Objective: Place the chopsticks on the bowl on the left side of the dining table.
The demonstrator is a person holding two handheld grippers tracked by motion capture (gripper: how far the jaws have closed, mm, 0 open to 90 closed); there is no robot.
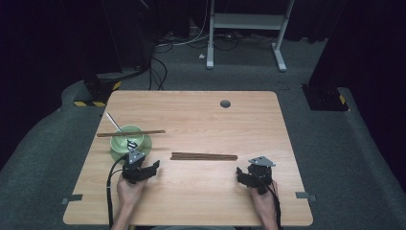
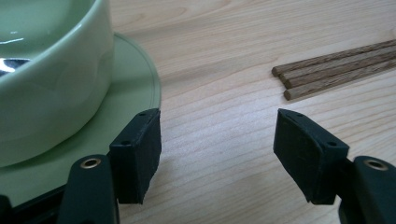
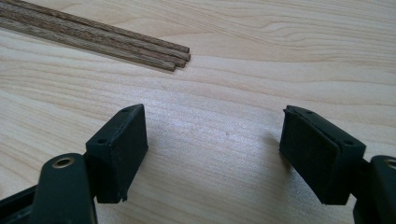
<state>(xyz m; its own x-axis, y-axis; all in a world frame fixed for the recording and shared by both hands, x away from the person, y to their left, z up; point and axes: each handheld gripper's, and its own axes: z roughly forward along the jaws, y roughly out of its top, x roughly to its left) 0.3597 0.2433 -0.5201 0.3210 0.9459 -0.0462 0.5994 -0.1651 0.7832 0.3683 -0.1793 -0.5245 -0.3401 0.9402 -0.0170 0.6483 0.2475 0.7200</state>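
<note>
A pale green bowl [image 1: 125,139] stands on a matching green plate [image 1: 146,143] at the table's left. A metal spoon [image 1: 115,123] leans in the bowl, and brown chopsticks [image 1: 131,133] lie across its rim. More brown chopsticks [image 1: 204,156] lie flat mid-table. My left gripper [image 1: 143,165] rests just in front of the plate, open and empty. Its own view has the bowl [image 2: 51,74], the plate [image 2: 135,84] and the chopstick ends [image 2: 336,70] ahead of the left gripper [image 2: 217,140]. My right gripper [image 1: 245,171] sits near the front right, open over bare wood [image 3: 212,154], with chopstick ends [image 3: 102,37] beyond.
The wooden table [image 1: 201,115] has a dark round hole [image 1: 225,103] near its far edge and grey tape marks at the front corners [image 1: 72,198] [image 1: 305,195]. Behind it are a white stand [image 1: 246,21], cables on the floor and dark equipment.
</note>
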